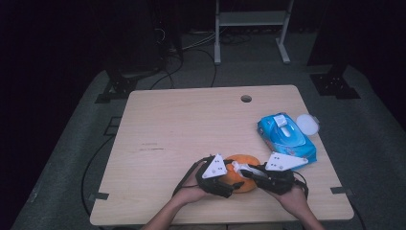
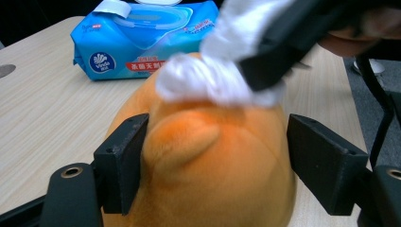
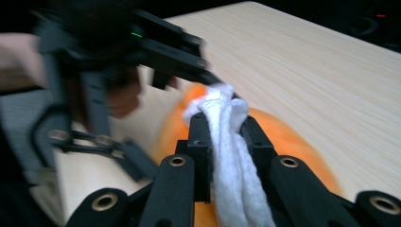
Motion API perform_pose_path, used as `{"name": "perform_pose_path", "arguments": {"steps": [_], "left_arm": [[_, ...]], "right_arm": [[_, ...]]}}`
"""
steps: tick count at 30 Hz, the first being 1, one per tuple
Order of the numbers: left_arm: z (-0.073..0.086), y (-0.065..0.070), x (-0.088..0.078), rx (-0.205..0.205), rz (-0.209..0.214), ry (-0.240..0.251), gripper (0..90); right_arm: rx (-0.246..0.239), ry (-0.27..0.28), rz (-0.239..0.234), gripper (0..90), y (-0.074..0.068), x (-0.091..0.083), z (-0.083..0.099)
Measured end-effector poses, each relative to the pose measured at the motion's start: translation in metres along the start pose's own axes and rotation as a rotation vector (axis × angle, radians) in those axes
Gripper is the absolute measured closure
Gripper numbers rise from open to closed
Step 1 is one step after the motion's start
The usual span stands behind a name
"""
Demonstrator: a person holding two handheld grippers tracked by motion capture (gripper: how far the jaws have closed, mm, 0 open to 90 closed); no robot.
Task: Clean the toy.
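I've got the table (image 1: 191, 120) in view, and the orange plush toy (image 1: 243, 178) sits near its front edge, right of centre, long axis running roughly along that edge. Behind it, by the right edge, lies the blue wipes pack (image 1: 286, 136), flap open, with a white lid (image 1: 307, 124) just beside it. My left hand-held gripper (image 2: 215, 165) straddles the toy, left pad touching, right pad apart. My right hand-held gripper (image 3: 222, 142) is clamped on a white wipe (image 3: 231, 156), pressing it onto the toy's top.
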State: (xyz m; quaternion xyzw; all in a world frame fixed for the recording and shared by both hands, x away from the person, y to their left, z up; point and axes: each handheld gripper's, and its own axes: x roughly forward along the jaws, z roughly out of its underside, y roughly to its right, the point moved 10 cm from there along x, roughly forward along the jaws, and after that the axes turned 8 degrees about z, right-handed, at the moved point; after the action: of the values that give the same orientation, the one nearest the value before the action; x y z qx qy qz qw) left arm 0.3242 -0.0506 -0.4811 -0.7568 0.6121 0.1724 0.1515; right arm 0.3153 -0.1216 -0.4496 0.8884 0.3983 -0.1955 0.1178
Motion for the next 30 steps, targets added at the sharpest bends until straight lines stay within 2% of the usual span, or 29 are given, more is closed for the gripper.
{"name": "perform_pose_path", "arguments": {"steps": [3, 7, 9, 12, 14, 17, 18, 20, 23, 25, 26, 27, 29, 30], "left_arm": [[-0.001, 0.001, 0.002, 0.002, -0.002, 0.000, 24.1], [-0.003, 0.006, 0.005, 0.026, -0.016, -0.015, 23.2], [-0.003, 0.011, 0.008, 0.052, -0.017, -0.028, 22.8], [-0.003, 0.016, 0.013, 0.088, -0.028, -0.054, 20.6], [-0.002, 0.015, 0.012, 0.086, -0.034, -0.046, 21.0], [-0.002, 0.013, 0.011, 0.051, -0.018, -0.022, 22.9], [-0.002, 0.013, 0.011, 0.048, -0.015, -0.020, 22.9], [-0.003, 0.013, 0.011, 0.049, -0.015, -0.019, 22.9], [-0.004, 0.014, 0.013, 0.045, -0.021, -0.024, 22.1], [-0.004, 0.014, 0.014, 0.045, -0.025, -0.019, 21.6], [-0.003, 0.014, 0.014, 0.043, -0.026, -0.018, 21.1], [-0.003, 0.014, 0.014, 0.041, -0.028, -0.018, 19.8], [-0.004, 0.013, 0.012, 0.029, -0.007, -0.009, 16.4], [-0.006, 0.010, 0.008, 0.022, 0.003, 0.006, 15.7]], "right_arm": [[0.010, -0.008, 0.058, 75.9, 0.011, -0.003, 0.001], [0.006, -0.009, 0.078, 71.1, 0.009, -0.005, -0.001], [-0.011, -0.001, 0.079, 68.8, 0.004, -0.003, -0.004], [-0.051, -0.014, 0.082, 71.2, -0.003, 0.002, -0.003], [-0.082, -0.022, 0.099, 74.1, -0.002, 0.003, -0.001], [-0.055, -0.021, 0.120, 75.2, 0.009, 0.001, 0.002], [-0.036, -0.024, 0.147, 75.6, 0.018, -0.002, 0.004], [0.006, -0.039, 0.163, 75.9, 0.031, -0.004, 0.010], [0.079, -0.035, 0.126, 76.3, 0.035, -0.005, 0.013], [0.098, -0.011, 0.071, 76.3, 0.024, -0.005, 0.006], [0.107, 0.002, 0.022, 76.2, 0.015, -0.006, 0.002], [0.096, 0.004, 0.006, 76.2, 0.009, -0.005, 0.000], [0.050, -0.013, 0.027, 76.4, 0.006, -0.003, 0.000], [0.046, -0.014, 0.031, 76.5, 0.008, -0.003, 0.001]]}}
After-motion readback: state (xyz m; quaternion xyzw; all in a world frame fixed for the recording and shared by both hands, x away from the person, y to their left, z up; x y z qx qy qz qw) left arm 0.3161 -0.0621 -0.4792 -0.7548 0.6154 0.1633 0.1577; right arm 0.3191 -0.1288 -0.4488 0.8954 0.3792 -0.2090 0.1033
